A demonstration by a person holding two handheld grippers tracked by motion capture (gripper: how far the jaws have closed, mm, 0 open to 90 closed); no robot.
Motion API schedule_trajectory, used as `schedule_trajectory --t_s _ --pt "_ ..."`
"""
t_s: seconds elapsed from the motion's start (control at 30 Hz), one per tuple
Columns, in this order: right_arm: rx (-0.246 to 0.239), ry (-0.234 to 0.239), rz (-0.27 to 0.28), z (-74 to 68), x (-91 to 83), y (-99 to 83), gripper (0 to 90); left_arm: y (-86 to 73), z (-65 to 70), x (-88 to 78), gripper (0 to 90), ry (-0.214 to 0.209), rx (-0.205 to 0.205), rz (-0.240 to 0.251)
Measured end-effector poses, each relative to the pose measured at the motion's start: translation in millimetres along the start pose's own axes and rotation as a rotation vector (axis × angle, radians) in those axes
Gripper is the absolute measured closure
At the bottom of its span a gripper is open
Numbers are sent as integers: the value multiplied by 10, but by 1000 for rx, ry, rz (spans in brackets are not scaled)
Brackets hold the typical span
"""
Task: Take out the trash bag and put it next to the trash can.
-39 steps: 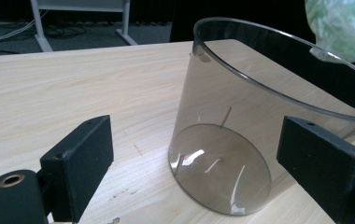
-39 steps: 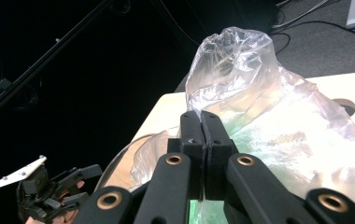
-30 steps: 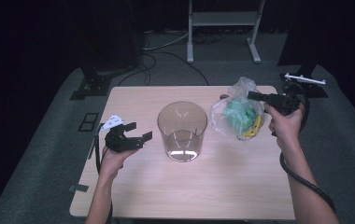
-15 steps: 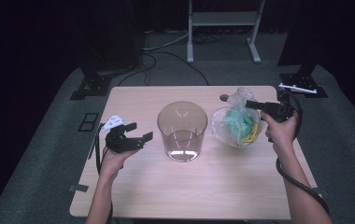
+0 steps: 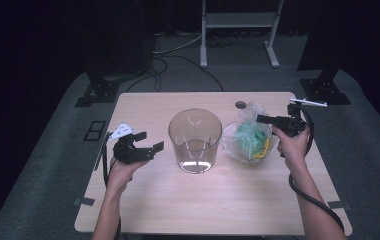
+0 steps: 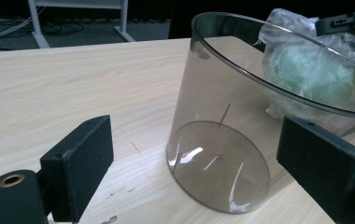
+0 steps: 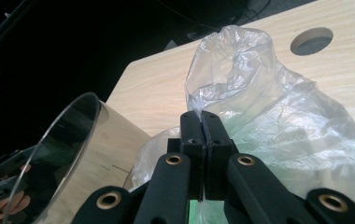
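A recording lab or studio, darkened: a pale wooden bench [image 5: 208, 210] stands alone on grey carpet [image 5: 48, 165], black stand bases [image 5: 98, 92] flank its far corners, loose cables [image 5: 178, 50] trail behind it, and a white metal frame [image 5: 238, 30] stands beyond.

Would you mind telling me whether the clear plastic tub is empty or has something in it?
Empty: the clear plastic tub stands upright and its bare bottom shows through the open top. The plastic bag sits beside it.
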State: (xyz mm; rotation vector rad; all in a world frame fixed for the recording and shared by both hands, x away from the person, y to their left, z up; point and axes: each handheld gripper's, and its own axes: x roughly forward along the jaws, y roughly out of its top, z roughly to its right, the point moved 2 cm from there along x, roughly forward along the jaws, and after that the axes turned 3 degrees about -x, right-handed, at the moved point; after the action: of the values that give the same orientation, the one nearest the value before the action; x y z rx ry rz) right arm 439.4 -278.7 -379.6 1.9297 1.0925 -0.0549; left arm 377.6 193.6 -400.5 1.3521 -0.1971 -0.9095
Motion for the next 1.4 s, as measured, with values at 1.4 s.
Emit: schedule_trajectory --t_s 1.4 --pt "-64 -47 -60 179 252 -221 554 -38 0 39 98 2 -4 -16"
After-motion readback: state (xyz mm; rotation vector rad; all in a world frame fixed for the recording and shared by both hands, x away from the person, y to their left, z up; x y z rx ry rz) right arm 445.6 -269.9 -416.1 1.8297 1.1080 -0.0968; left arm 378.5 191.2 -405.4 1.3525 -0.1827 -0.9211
